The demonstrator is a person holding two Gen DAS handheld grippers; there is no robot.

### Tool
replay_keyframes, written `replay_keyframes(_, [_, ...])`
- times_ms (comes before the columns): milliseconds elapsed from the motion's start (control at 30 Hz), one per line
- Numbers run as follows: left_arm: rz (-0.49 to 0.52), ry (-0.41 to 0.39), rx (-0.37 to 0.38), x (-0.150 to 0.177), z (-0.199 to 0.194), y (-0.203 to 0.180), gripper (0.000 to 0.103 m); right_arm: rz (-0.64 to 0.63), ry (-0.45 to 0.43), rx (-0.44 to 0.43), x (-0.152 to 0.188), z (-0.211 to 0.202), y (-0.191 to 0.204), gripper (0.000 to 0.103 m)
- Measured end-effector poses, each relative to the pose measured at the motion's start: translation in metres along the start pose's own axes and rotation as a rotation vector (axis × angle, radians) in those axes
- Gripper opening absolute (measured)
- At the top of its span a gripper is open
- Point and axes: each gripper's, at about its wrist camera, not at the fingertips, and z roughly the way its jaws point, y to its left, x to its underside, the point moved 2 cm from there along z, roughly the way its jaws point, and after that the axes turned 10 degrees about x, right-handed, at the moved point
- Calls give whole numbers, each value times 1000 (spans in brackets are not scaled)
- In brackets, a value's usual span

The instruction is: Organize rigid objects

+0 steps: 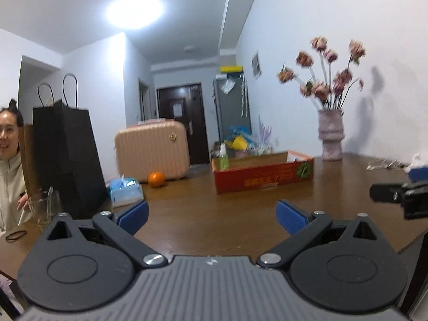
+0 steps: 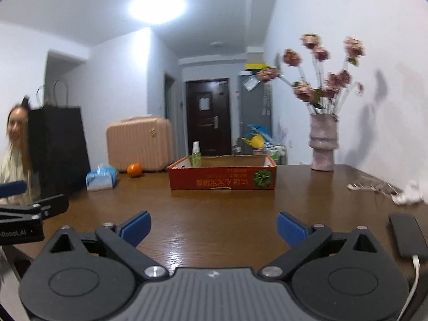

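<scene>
You are holding your left claw (image 1: 212,218) spread wide, its two blue ribbed pads well apart, gripping nothing and hovering over the brown wood-grain surface (image 1: 240,214). Your right claw (image 2: 212,227) is standing just as wide, also holding nothing, and its black tip is showing at the right edge of the left wrist view.

One red cardboard box (image 2: 223,178), shallow and rectangular with printed lettering and a green leaf mark, is sitting ahead of both claws near the middle of the surface. One clear green spray bottle (image 2: 196,155) with a white cap is standing upright at the box's left end. One round orange (image 2: 134,169) is lying left of the box, near one blue-and-white tissue pack (image 2: 101,179). One ribbed pink suitcase (image 2: 139,143) is sitting behind them, and one tall black paper bag (image 2: 57,147) is standing at far left. One knobbly pale vase (image 2: 322,143) holding dried pink flowers is standing at the right rear. One flat black phone (image 2: 408,238) with a white cable is lying beside your right claw.
</scene>
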Motion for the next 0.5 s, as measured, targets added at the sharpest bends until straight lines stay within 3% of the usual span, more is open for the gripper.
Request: replay_keyframes(500, [-31, 5, 60, -5, -2, -10, 103, -15, 3, -1, -3, -10, -1, 103])
